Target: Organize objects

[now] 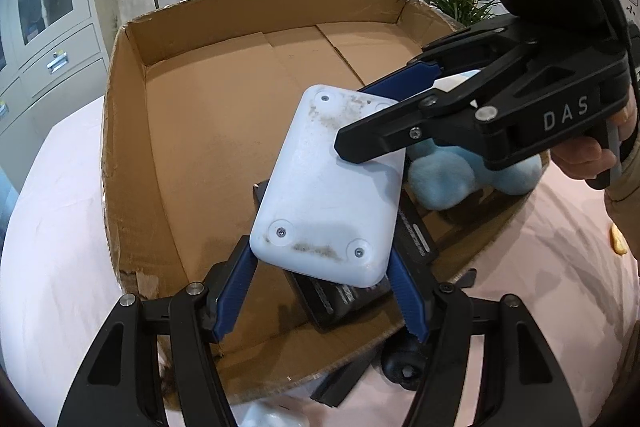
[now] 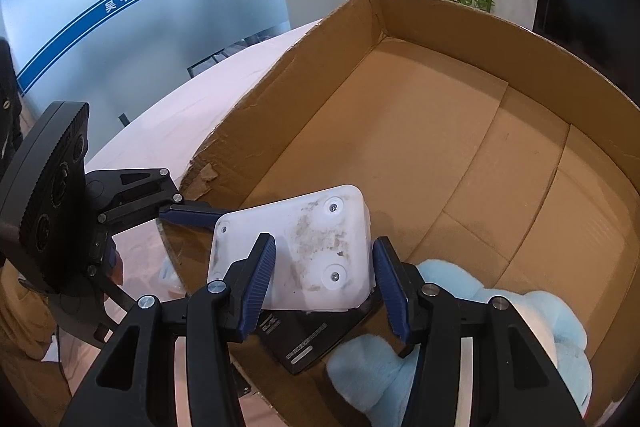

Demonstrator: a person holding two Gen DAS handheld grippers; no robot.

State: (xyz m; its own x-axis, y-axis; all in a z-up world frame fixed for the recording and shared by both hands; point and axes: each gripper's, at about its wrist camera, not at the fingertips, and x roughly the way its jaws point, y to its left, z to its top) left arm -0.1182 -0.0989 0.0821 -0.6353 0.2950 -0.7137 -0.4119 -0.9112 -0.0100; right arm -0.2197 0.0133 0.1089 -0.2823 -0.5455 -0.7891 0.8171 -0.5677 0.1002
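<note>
Both hand-held grippers clamp one scuffed white rounded plastic case [image 1: 332, 187], underside up: the left hand-held gripper [image 1: 320, 267] grips its near end, the right hand-held gripper [image 2: 324, 271] its far end. It hangs above the near edge of an open brown cardboard box [image 1: 132, 155], over a flat black packet [image 2: 296, 343] beside a light-blue plush toy [image 2: 380, 367].

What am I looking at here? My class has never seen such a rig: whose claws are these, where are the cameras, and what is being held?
No robot: a person carries a hand-held gripper in each hand, with a camera on each looking along its blue-padded fingers. One picture is from the left hand-held gripper, the other from the right hand-held gripper. Both are shut on opposite ends of one white plastic case, underside up, held over an open cardboard box on a pale cloth. Already in the box lie a black flat box and a light blue plush toy.
</note>
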